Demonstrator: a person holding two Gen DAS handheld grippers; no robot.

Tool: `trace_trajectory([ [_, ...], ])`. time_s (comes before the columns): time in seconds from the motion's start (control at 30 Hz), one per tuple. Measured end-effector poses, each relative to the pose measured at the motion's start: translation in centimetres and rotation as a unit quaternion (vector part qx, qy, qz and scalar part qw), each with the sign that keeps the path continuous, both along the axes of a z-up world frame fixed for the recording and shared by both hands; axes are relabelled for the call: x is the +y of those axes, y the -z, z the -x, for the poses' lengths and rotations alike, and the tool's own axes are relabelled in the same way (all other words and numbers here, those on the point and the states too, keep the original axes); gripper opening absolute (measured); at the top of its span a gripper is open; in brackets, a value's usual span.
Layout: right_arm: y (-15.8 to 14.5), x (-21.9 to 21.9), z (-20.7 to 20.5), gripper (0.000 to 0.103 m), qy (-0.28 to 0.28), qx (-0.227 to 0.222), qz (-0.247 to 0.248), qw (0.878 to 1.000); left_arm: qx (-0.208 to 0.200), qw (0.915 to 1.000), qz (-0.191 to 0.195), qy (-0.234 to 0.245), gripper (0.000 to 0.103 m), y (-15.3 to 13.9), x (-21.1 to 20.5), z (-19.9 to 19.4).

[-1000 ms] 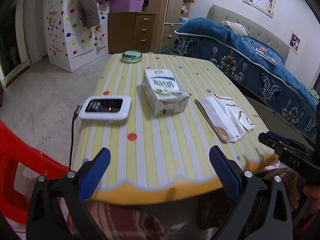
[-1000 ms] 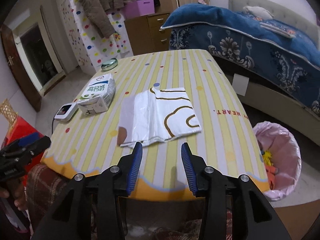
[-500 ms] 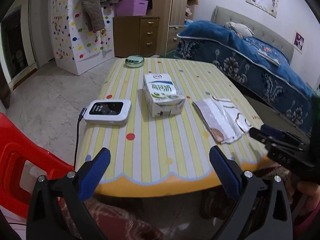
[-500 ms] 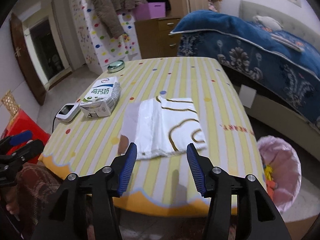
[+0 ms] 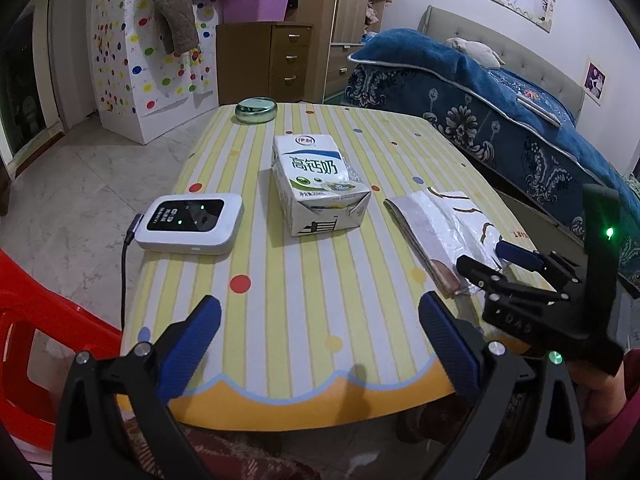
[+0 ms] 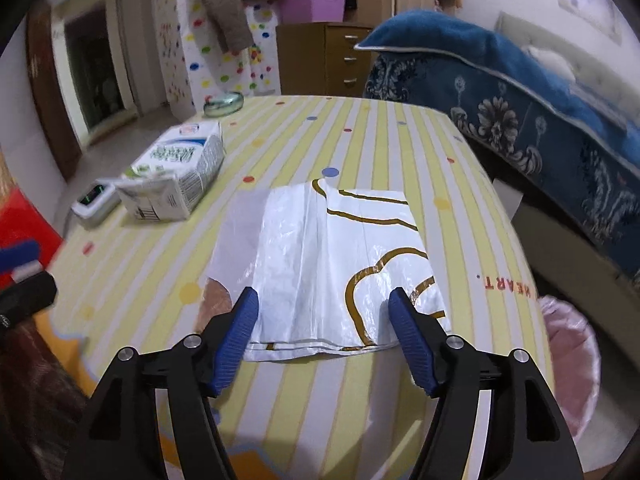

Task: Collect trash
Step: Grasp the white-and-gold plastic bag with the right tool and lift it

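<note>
A crushed white milk carton (image 5: 320,184) lies on the striped table (image 5: 304,296), also in the right wrist view (image 6: 176,172). A flat white plastic bag with brown lines (image 6: 340,264) lies to its right, also in the left wrist view (image 5: 444,228). My left gripper (image 5: 320,332) is open and empty over the table's near edge, short of the carton. My right gripper (image 6: 324,320) is open, its fingers straddling the bag's near end just above it; it shows in the left wrist view (image 5: 500,260).
A white device with a cable (image 5: 192,224) lies left of the carton. A round green tin (image 5: 256,109) sits at the far edge. A pink-lined trash bin (image 6: 568,352) stands on the floor right of the table. A red chair (image 5: 36,328) is at the left, a bed (image 5: 500,92) at the right.
My right gripper has opened wider and moved forward over the bag's near end. My left gripper has moved forward over the table edge, still open.
</note>
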State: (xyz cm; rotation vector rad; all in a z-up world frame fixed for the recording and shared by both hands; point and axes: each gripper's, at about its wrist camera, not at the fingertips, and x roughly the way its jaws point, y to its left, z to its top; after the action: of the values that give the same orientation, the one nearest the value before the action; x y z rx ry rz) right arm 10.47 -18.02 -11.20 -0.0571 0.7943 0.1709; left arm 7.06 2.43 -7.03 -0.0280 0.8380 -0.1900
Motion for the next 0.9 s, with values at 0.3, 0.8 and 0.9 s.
trace_trajectory([
  [0.3,0.0,0.2,1.4,0.042,-0.012,-0.014,-0.005,1.0,0.007,1.0,0.004,0.001,0.096,0.6,0.0,0.1],
  [0.8,-9.0,-3.1,1.4,0.002,0.019,-0.149,-0.08,0.985,-0.003,1.0,-0.001,-0.002,0.096,-1.5,0.0,-1.1],
  [0.9,-8.8,-4.0,0.4,0.002,0.031,-0.162,-0.054,0.985,-0.006,0.9998,-0.012,-0.013,0.096,-1.9,-1.0,-2.8],
])
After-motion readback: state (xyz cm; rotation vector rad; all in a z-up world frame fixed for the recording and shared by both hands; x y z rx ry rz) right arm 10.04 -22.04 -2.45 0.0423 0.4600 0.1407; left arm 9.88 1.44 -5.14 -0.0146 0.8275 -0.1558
